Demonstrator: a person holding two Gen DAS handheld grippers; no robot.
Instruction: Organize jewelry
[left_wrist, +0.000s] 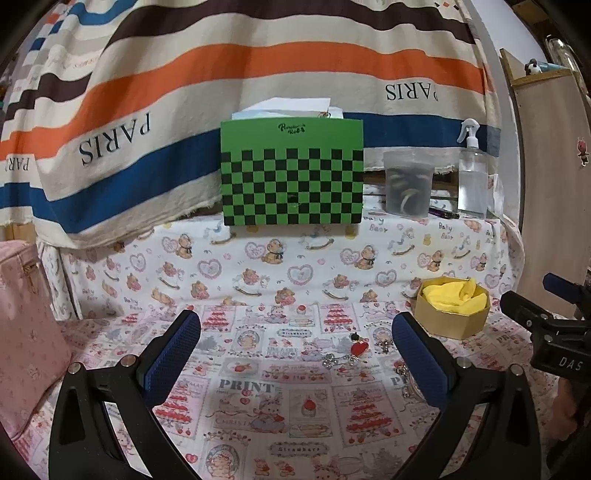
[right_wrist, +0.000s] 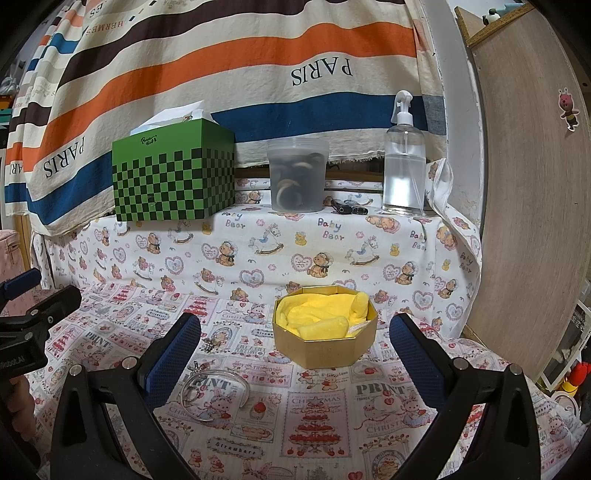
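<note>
While both tools (left_wrist: 295, 354) (right_wrist: 295, 350) gape empty, thin silver bangle (right_wrist: 210, 391) lies flat beside gold box (right_wrist: 325, 349).

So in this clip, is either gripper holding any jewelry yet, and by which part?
Nothing is held. The left gripper and right gripper are both open and empty; the silver bangle bracelet lies on the printed cloth.

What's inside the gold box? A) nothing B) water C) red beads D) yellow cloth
D: the gold box holds soft yellow cloth folded inside it, seen in both views; the jewelry lies outside on the tablecloth.
</note>
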